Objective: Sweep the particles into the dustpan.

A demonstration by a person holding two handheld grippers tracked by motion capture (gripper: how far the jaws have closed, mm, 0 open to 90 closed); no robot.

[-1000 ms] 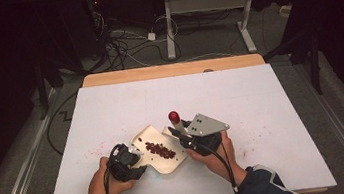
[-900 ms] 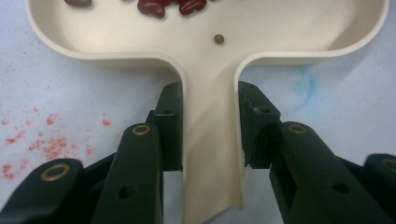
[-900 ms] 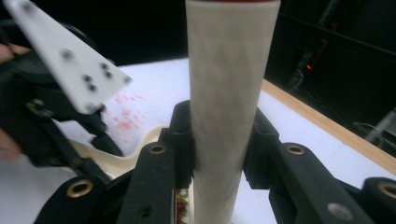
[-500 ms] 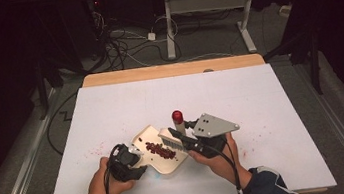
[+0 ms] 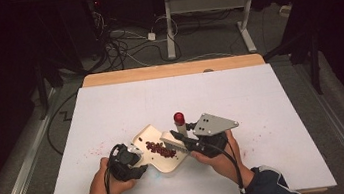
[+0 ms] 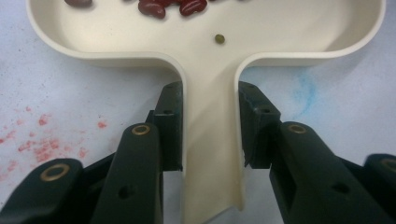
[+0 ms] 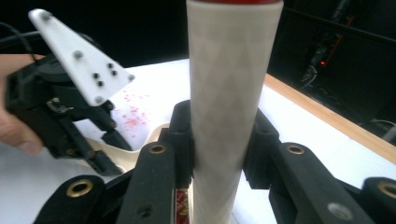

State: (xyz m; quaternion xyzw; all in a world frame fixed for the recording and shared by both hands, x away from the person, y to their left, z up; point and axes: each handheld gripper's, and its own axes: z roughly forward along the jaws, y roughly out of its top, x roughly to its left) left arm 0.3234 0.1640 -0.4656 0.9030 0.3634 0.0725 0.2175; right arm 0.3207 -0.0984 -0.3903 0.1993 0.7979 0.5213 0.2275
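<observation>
A cream scoop-shaped tray (image 5: 168,164) lies on the white table near the front edge, with dark red beans (image 5: 160,149) in it. My left gripper (image 5: 133,162) is shut on the tray's handle (image 6: 210,154), one jaw on each side. The beans (image 6: 173,7) sit at the far end of the tray (image 6: 116,58). My right gripper (image 5: 177,135) is shut on a white tube (image 7: 231,93) with a red cap (image 5: 179,118), held nearly upright over the tray's right side. In the right gripper view, beans (image 7: 181,200) show beside the tube's base, and the left gripper (image 7: 70,107) is at the left.
Red stains (image 5: 94,150) speckle the white table (image 5: 260,95) left of the tray, also red stains (image 6: 42,140) beside the handle. A wooden strip (image 5: 171,70) edges the table's far side. Cables and desk legs (image 5: 167,22) lie on the floor beyond.
The right gripper has shifted slightly right with the tube, whose red cap now stands more upright. The left gripper and the tray have stayed put.
</observation>
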